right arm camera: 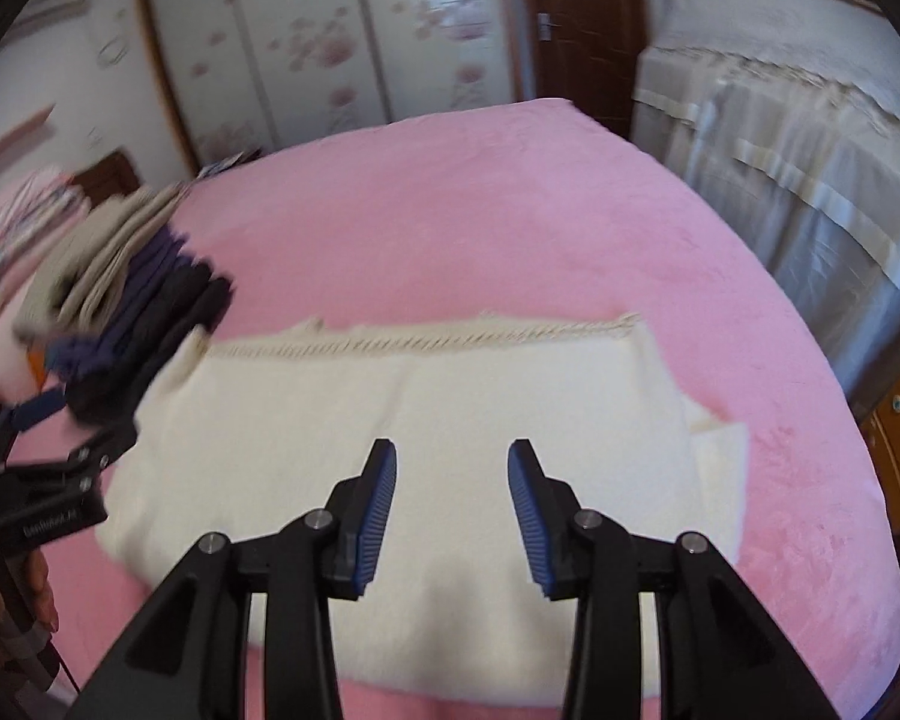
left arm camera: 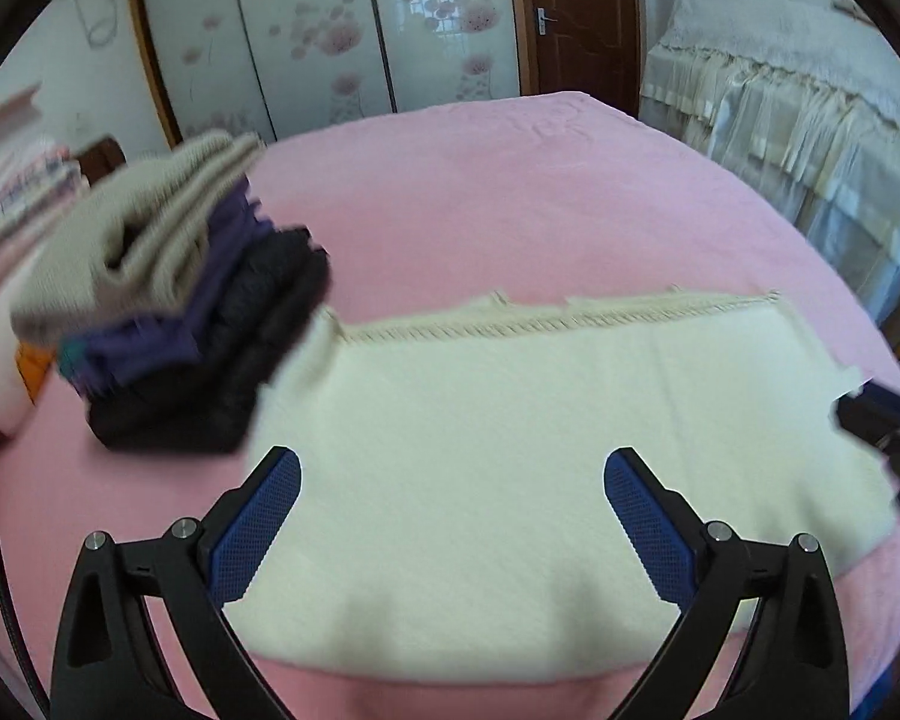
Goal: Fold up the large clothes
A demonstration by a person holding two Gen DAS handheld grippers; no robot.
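Observation:
A cream knitted garment (left arm camera: 540, 450) lies folded into a flat rectangle on the pink bed (left arm camera: 510, 204), its ribbed hem along the far edge. It also shows in the right wrist view (right arm camera: 450, 408). My left gripper (left arm camera: 450, 468) is open and empty, hovering over the garment's near left part. My right gripper (right arm camera: 452, 462) is open and empty over the garment's near middle. The right gripper shows at the right edge of the left wrist view (left arm camera: 888, 426). The left gripper shows at the left edge of the right wrist view (right arm camera: 60, 480).
A stack of folded clothes (left arm camera: 174, 294), beige on purple on black, stands on the bed just left of the cream garment, also in the right wrist view (right arm camera: 120, 288). A wardrobe (left arm camera: 330, 30) and a brown door (left arm camera: 582, 12) are behind. A covered piece of furniture (left arm camera: 810, 120) stands right.

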